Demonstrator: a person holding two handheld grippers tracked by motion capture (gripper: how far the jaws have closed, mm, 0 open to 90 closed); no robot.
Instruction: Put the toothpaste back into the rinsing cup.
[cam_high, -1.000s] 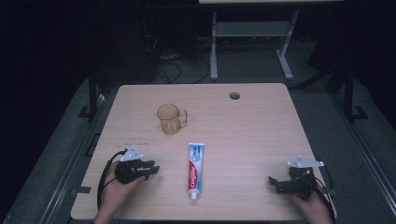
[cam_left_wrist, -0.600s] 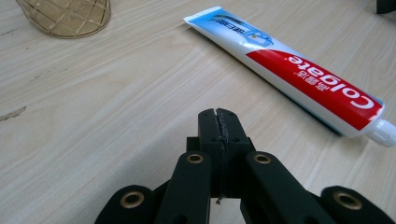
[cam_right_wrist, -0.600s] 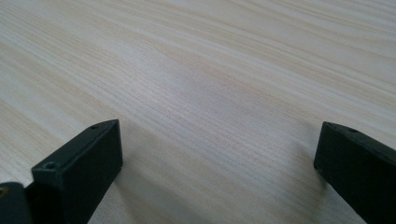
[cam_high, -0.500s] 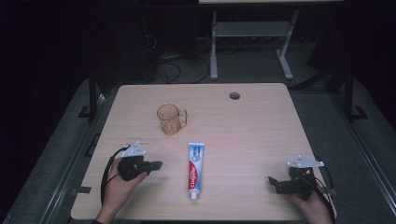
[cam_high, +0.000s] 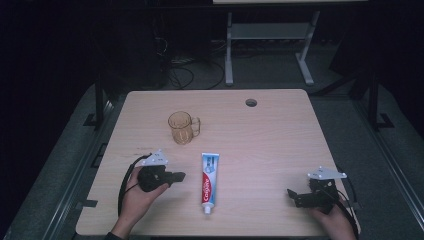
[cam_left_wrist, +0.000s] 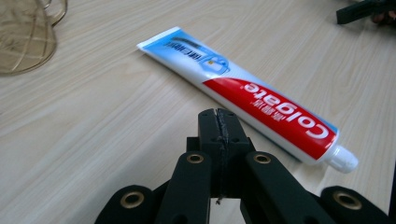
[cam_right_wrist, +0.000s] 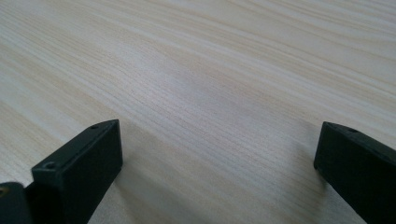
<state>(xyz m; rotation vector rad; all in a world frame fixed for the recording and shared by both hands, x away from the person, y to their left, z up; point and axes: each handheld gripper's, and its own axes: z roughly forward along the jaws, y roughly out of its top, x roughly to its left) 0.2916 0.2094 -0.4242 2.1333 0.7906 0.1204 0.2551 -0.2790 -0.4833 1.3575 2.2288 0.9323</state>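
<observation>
The left gripper (cam_left_wrist: 218, 122), jaws pressed together, is pointing at the toothpaste tube (cam_left_wrist: 252, 95) just ahead (jaws should spread before reaching); the right gripper (cam_right_wrist: 217, 163) is resting wide apart.

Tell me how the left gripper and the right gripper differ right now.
The left gripper has its fingers pressed shut, while the right gripper has its fingers spread wide open. The left gripper points at the toothpaste tube close ahead, while the right gripper faces bare table. Both are black, hand-held, low over the table, and hold nothing.
</observation>
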